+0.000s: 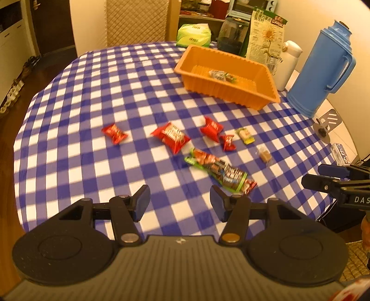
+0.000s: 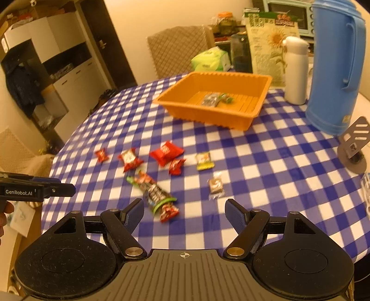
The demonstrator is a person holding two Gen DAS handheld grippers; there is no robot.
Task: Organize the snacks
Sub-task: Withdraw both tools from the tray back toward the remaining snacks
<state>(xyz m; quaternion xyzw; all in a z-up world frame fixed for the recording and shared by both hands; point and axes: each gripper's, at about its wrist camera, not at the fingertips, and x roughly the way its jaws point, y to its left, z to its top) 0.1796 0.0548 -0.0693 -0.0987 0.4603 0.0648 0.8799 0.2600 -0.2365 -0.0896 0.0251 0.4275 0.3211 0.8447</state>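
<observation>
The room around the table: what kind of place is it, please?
Most likely a home dining area. The table has a blue checked tablecloth, with a blue thermos jug and a tissue pack on it. A small oven stands behind.

"GenRobot.AI" on left gripper; right gripper prob. "DAS…", cut off.

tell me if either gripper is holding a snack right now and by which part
Nothing is held. The left gripper and right gripper both stand open above the blue-and-white checked tablecloth, with no snack between the fingers.
</observation>
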